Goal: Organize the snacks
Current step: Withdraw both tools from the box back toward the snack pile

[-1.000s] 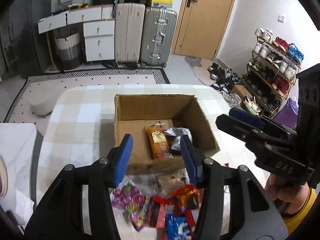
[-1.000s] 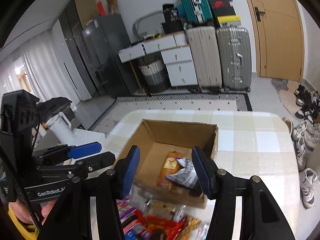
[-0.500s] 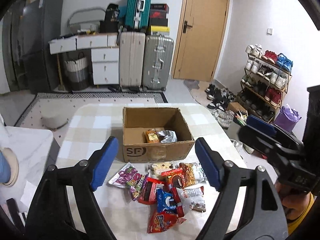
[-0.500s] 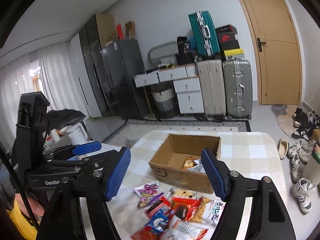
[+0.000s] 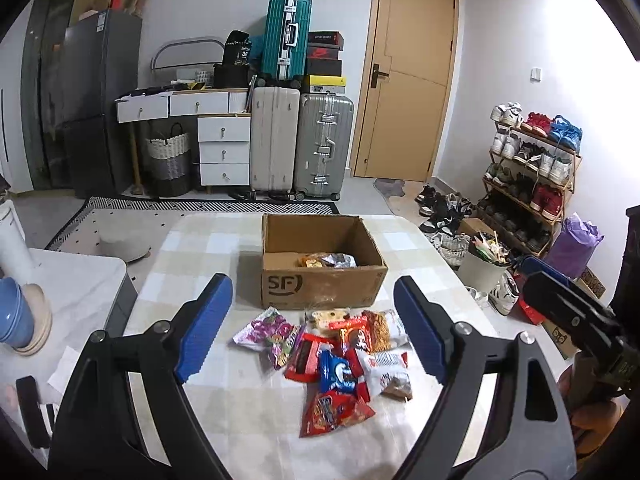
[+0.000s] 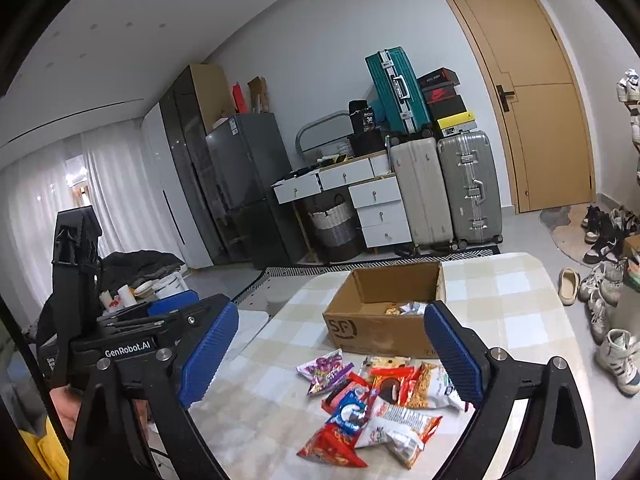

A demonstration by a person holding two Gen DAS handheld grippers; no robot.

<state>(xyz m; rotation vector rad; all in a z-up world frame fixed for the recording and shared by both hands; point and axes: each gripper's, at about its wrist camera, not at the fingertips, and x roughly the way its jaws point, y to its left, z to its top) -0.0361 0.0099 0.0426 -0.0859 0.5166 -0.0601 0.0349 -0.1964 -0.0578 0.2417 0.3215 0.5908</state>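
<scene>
Big table (image 5: 224, 432) with a pale checked cloth filling the lower half of both views, suitcases (image 5: 300, 144) and a white drawer unit (image 5: 224, 148) parked against the far wall, shoe rack (image 5: 532, 168) off to the right. Brown cardboard box (image 5: 320, 284) marked SF sitting open-topped around the middle of the table, a couple of packets (image 5: 326, 260) already lying inside near its front wall. Just in front of the box, a loose pile of snacks (image 5: 340, 360) spread flat on the cloth: purple bag (image 5: 268, 330) at the left edge of the heap, blue cookie pack (image 5: 338, 372) in the middle, red bag (image 5: 334, 410) nearest the cameras, white wrapper (image 5: 386, 364) on the right. Left gripper (image 5: 316, 332) up above the table with its blue pads (image 5: 204, 328) spread wide and nothing between them, pile framed right in the gap but well below, not touched. Right gripper (image 6: 332, 360) same deal from the other side: pads (image 6: 210, 354) wide apart, gripping nothing, snacks (image 6: 376, 404) lying between and under them, box (image 6: 380, 316) just beyond. Each gripper poking into the edge of the other's view, held in a hand (image 5: 592, 420).
</scene>
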